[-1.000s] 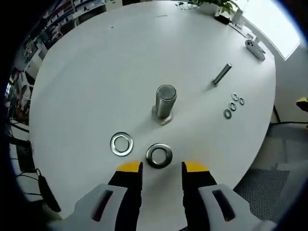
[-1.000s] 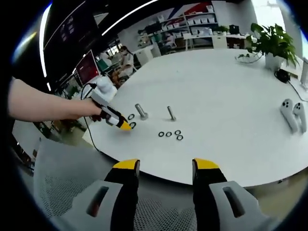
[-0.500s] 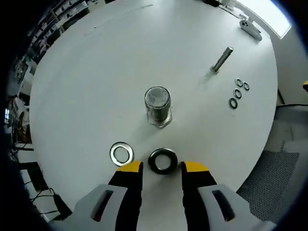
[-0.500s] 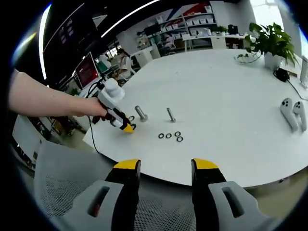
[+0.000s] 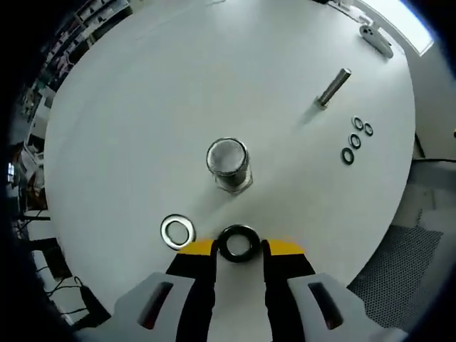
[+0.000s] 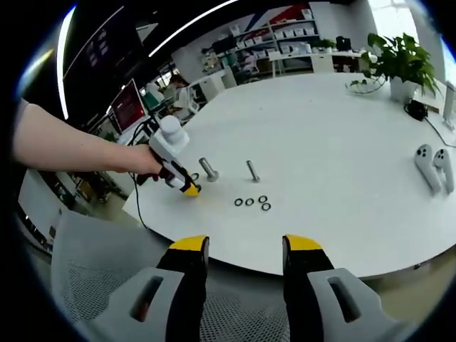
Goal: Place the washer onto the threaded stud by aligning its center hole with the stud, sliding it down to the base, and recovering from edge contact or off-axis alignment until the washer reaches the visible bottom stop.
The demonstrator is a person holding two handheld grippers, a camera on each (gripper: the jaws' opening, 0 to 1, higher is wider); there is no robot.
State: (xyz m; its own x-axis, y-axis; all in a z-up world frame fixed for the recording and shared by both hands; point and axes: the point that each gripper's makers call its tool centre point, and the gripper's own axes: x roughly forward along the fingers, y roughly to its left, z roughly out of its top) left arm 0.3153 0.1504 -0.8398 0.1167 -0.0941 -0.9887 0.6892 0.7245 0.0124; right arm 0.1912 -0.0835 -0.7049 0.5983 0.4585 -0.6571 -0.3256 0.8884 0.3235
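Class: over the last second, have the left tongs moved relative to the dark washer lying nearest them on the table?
Yes. The left tongs have advanced toward the threaded stud; their jaws now flank the dark washer.

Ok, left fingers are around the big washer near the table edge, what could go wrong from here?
The dark washer lies flat on the table, so the left gripper may pinch only its rim and let it slide or flip. The second washer sits close beside the left finger and could get nudged. On the carry, an off-axis washer may catch the wide stud top.
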